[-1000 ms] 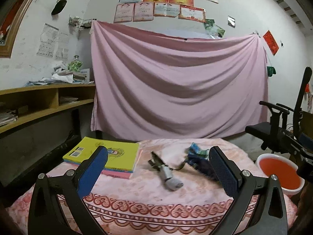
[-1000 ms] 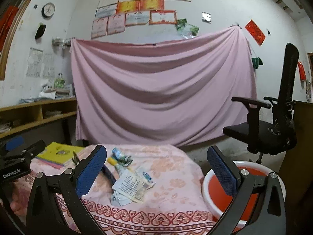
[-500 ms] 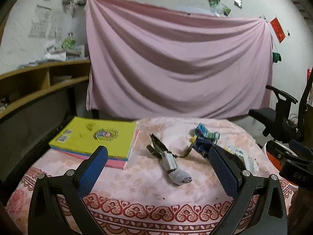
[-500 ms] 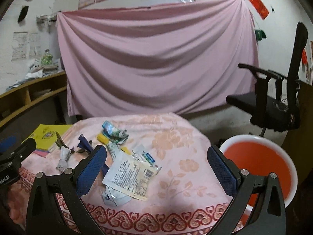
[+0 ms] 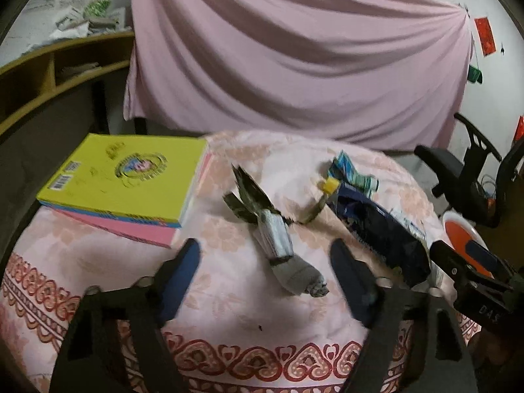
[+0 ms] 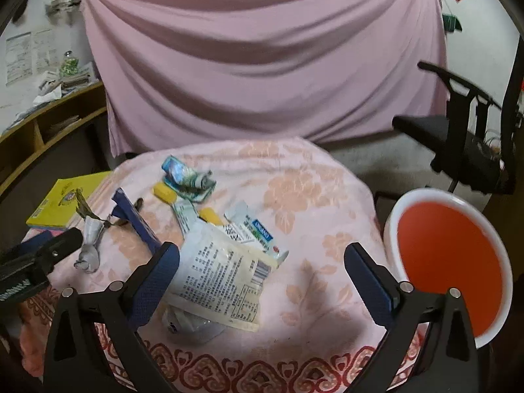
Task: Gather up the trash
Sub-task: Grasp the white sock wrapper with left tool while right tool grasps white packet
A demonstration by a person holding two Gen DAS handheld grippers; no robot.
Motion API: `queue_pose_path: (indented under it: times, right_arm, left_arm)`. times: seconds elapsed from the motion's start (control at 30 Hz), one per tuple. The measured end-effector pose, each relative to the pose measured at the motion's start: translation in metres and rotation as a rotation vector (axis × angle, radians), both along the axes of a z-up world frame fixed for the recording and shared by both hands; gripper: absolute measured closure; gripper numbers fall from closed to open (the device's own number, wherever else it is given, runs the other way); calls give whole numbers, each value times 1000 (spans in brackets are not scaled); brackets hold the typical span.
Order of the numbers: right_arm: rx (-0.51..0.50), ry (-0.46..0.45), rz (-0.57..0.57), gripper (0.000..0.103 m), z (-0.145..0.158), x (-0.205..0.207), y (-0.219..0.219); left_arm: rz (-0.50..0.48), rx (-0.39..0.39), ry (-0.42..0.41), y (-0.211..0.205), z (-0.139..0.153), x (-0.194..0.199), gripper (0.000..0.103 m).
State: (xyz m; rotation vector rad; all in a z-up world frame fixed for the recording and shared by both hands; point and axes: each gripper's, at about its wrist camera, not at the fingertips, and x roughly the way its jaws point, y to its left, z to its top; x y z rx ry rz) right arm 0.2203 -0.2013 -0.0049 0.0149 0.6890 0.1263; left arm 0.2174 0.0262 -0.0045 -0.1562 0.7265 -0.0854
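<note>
Trash lies on the pink flowered tablecloth [image 5: 229, 311]. A crumpled grey wrapper [image 5: 278, 239] with a dark torn end lies just ahead of my left gripper [image 5: 267, 271], whose jaws are closing. The wrapper's twisted tip reaches between the fingers, and the pads stay clear of it. A dark blue packet [image 5: 383, 229] and a teal wrapper [image 5: 353, 173] lie to its right. My right gripper [image 6: 263, 273] stands open over a white printed wrapper [image 6: 226, 281], close to its left finger. The red bin [image 6: 448, 262] with a white rim stands to the right of the table.
A stack of yellow and pink books [image 5: 124, 180] lies on the table's left side. A black office chair [image 6: 475, 150] stands behind the bin. A pink sheet [image 6: 262, 65] hangs behind, and a wooden shelf [image 5: 49, 65] runs along the left wall.
Both grippers have tipped downward and come closer to the table, so the trash looks larger. The left gripper's fingers have drawn noticeably nearer to each other. The right gripper's stay wide.
</note>
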Motion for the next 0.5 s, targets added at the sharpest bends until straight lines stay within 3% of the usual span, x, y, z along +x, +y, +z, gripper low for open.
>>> queue_pose_path:
  times: [0.33,0.5]
  right_arm:
    - [75,95,21,26,-12,1,-5]
    - [73,91,47,41,-9,-5,-3]
  left_arm:
    - [-58,-110,89,-4,-8,6,74]
    - [-71,-93,80,-11,-6,1,81]
